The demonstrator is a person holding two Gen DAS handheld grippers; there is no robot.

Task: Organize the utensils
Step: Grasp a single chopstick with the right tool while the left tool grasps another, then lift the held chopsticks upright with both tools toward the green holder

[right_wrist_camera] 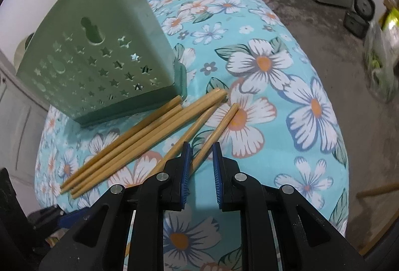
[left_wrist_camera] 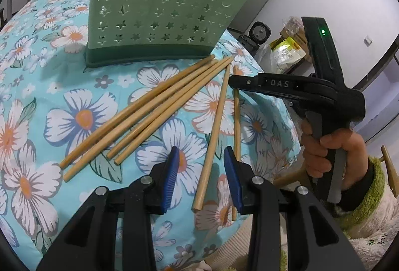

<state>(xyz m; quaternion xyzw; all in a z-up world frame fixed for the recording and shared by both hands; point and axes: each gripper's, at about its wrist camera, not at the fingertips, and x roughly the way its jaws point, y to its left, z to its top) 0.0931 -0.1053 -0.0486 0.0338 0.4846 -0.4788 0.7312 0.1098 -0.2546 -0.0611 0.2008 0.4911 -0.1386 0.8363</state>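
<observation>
Chopsticks [left_wrist_camera: 139,111] loose beside green holder [left_wrist_camera: 159,12].

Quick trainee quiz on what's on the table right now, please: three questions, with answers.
1. How many chopsticks lie on the flowered tablecloth?
2. True or false: one chopstick runs between the pads of the right tongs.
3. Most holes in the green holder are shaped like: A stars, B squares, C triangles.

Key: 1 six; 2 true; 3 A.
</observation>
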